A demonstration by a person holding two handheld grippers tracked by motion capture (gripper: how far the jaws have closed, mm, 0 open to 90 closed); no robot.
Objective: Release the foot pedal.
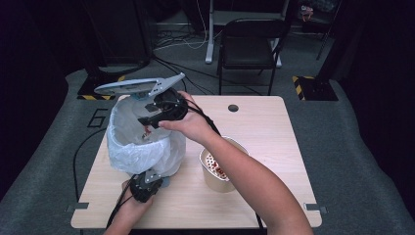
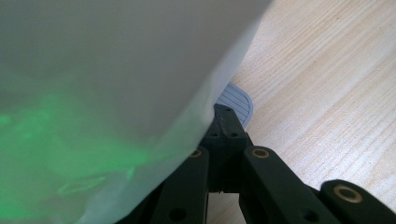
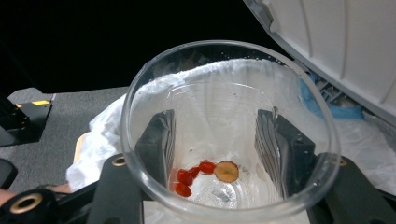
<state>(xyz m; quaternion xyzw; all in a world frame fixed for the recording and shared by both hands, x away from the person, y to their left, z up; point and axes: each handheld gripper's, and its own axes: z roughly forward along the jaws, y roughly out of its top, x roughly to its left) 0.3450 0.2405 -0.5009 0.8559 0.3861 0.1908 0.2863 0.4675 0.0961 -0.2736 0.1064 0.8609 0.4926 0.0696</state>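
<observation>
While right gripper [image 3: 215, 140] clamps clear cup [image 3: 224, 135] over bin [image 1: 142, 147], left gripper [image 2: 227, 122] closed, low.

This looks like a lab room, not a home. A small wooden table [image 1: 264, 147] stands on grey carpet [image 1: 352, 147], with black walls all around. Cables [image 1: 181, 41] lie on the floor near a black folding chair [image 1: 249, 46], and yellow-and-black tape [image 1: 303, 81] marks the stands.

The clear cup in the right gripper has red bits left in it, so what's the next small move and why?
Probably tip the clear cup further over the white bin bag: red bits and a slice lie at its bottom, and the right gripper holds it above the bag's opening.
</observation>
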